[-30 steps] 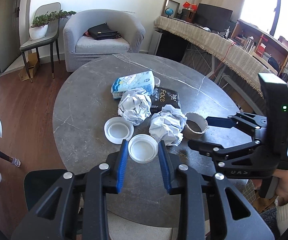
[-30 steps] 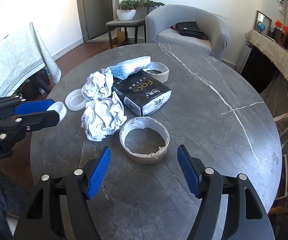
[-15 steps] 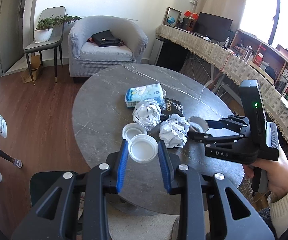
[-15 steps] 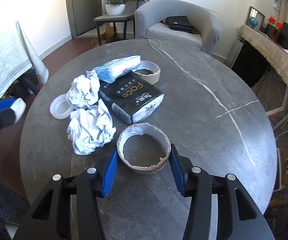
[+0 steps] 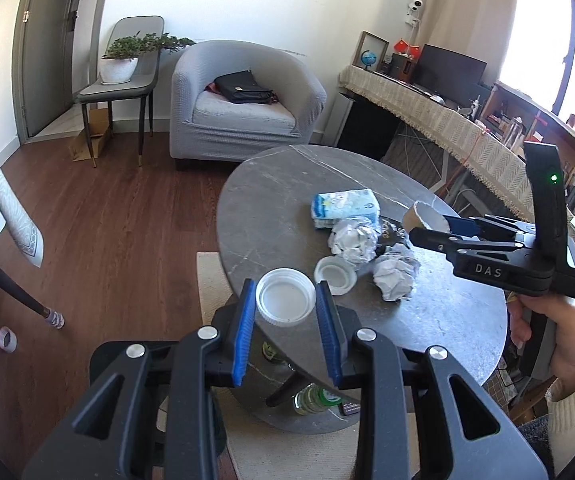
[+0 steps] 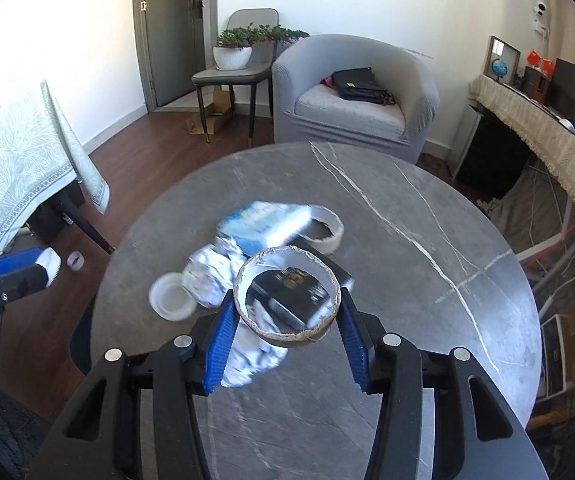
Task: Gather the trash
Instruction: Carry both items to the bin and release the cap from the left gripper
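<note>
My left gripper (image 5: 286, 300) is shut on a white plastic lid (image 5: 285, 297) and holds it off the near left edge of the round grey table (image 5: 439, 320). My right gripper (image 6: 287, 312) is shut on a cardboard tape ring (image 6: 287, 304) and holds it above the table; the ring also shows in the left wrist view (image 5: 427, 218). On the table lie two crumpled paper balls (image 5: 353, 238) (image 5: 395, 276), a second white lid (image 5: 334, 276), a blue tissue pack (image 5: 345, 206), a black packet (image 6: 299, 294) and another cardboard ring (image 6: 321, 232).
A grey armchair (image 5: 243, 108) with a black bag stands behind the table. A chair with a potted plant (image 5: 127, 64) is at the back left. A cloth-covered table (image 6: 11, 172) is at the left. Bottles (image 5: 311, 398) sit under the round table.
Both grippers have risen and pulled back from the table. The right gripper closed on the cardboard ring and lifted it. The left still holds the white lid.
</note>
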